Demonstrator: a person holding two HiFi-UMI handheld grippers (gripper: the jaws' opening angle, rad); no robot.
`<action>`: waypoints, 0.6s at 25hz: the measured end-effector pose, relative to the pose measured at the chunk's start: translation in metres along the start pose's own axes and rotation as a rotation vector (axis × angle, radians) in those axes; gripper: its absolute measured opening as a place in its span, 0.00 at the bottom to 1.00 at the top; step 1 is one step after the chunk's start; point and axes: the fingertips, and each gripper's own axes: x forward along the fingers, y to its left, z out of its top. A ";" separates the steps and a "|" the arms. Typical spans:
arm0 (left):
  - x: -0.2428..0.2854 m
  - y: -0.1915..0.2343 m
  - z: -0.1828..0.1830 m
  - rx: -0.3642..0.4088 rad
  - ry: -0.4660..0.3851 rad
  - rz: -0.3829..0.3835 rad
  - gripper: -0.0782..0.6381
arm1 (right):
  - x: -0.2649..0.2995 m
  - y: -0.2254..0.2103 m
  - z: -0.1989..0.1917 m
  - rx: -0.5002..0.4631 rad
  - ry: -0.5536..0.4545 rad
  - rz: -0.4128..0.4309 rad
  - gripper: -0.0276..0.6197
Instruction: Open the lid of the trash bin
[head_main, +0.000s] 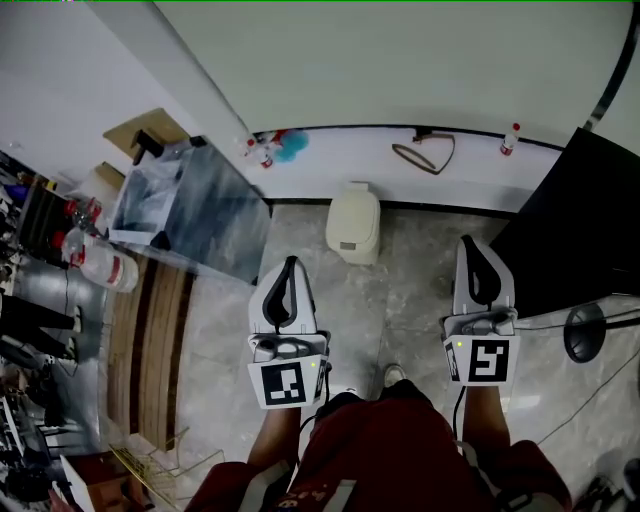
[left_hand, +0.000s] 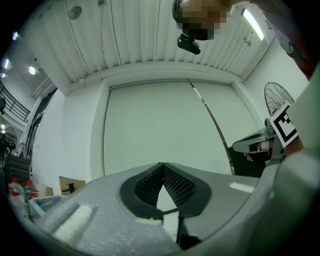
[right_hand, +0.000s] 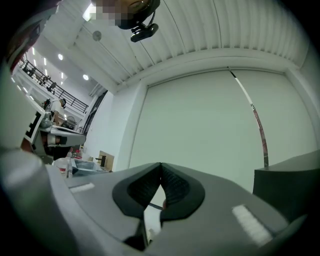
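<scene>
A small cream trash bin (head_main: 353, 223) stands on the floor against the white wall, lid down. My left gripper (head_main: 289, 265) is held level, short of the bin and a little to its left, jaws shut with nothing between them. My right gripper (head_main: 473, 244) hovers to the bin's right, farther off, and is also shut and empty. In the left gripper view the dark pads (left_hand: 163, 172) meet at their tips against the pale wall; the right gripper view shows its pads (right_hand: 161, 172) closed the same way. The bin is out of sight in both gripper views.
A glass-topped table (head_main: 190, 205) with bottles (head_main: 105, 268) stands at the left. A black cabinet (head_main: 575, 225) fills the right side, with a fan base (head_main: 585, 333) and cables on the floor. Wooden planks (head_main: 150, 340) lie at the lower left. The person's legs and shoes (head_main: 395, 375) are below.
</scene>
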 end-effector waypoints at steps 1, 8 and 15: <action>0.007 -0.001 0.001 0.001 -0.010 -0.003 0.12 | 0.005 -0.003 -0.001 0.000 0.001 -0.004 0.04; 0.042 0.008 -0.015 -0.027 -0.026 -0.034 0.12 | 0.028 -0.013 -0.012 0.013 0.010 -0.056 0.04; 0.081 0.040 -0.057 -0.094 -0.007 -0.095 0.12 | 0.063 0.004 -0.022 -0.028 0.037 -0.124 0.04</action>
